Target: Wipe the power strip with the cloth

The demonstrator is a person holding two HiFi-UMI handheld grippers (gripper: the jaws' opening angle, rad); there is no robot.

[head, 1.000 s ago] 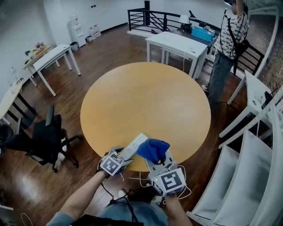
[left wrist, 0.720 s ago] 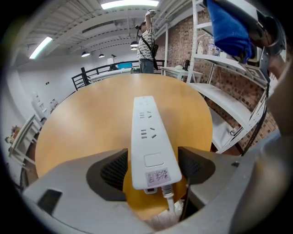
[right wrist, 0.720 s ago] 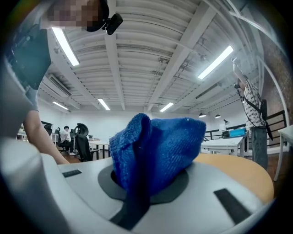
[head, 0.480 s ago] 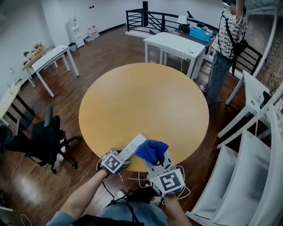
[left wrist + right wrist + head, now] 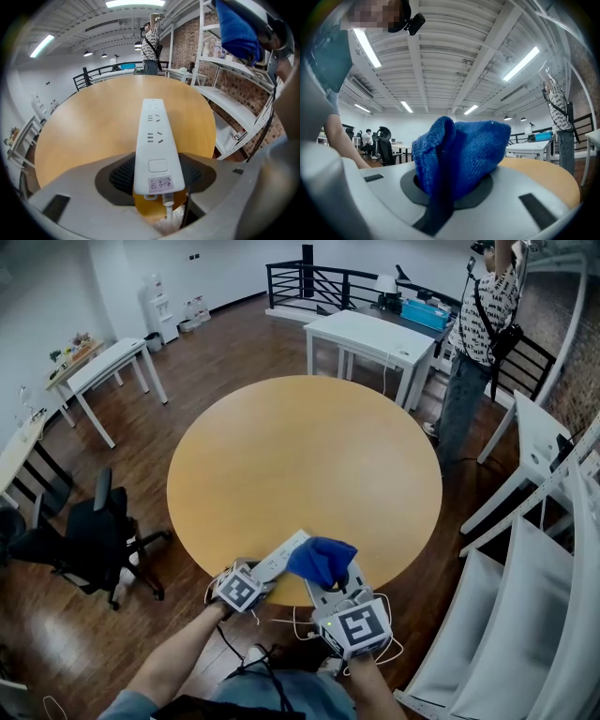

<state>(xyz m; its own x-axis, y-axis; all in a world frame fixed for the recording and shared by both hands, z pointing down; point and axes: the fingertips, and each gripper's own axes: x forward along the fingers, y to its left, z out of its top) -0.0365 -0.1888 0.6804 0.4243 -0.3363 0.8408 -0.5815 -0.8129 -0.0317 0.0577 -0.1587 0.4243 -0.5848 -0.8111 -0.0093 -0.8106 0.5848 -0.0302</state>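
The left gripper, its jaws just closed in, clamps the strip at its near end. The right gripper pinches the cloth. It should steady the strip, then sweep along its top.

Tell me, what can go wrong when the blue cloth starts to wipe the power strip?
1. The left gripper, whose jaws have just been closing with the power strip between them, has it only at the cable end; a push from the cloth could lever it loose.
2. The power strip is at the table's near edge, so it might slide off.
3. The cloth is bunched in the right gripper; bare jaw might scrape the sockets.
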